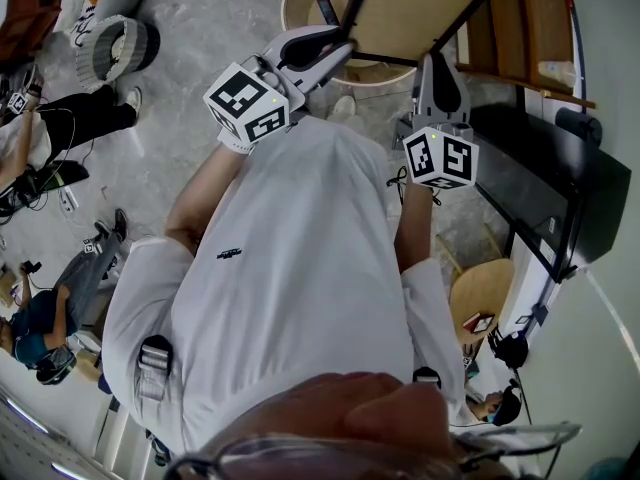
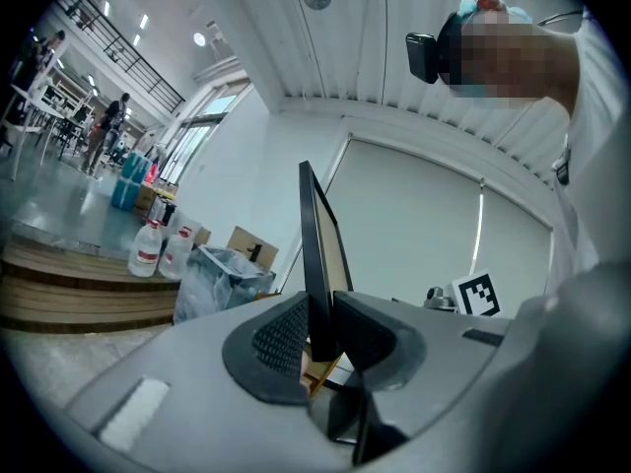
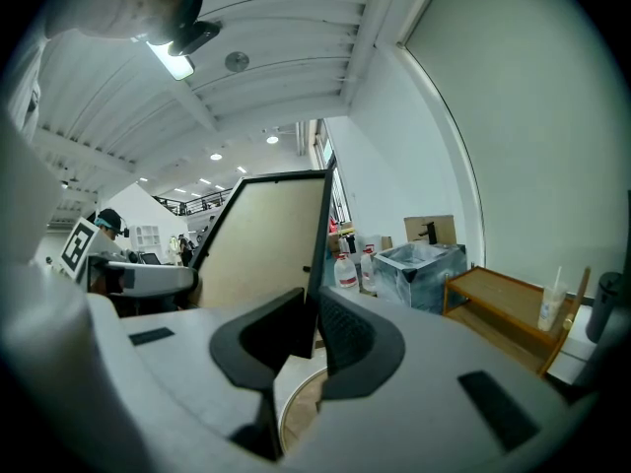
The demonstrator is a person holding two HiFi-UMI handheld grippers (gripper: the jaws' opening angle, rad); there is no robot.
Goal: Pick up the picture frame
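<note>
Merely edge-on leftward, picture frame (image 2: 314, 249); broadside rightward

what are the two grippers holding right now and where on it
Both hold the picture frame by its black rim. The left gripper is clamped on the frame's left edge, and the right gripper is clamped on its right edge.

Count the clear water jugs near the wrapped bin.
2. In the left gripper view, the left jug and the right jug stand side by side, left of the wrapped bin. Others may hide behind it.
</note>
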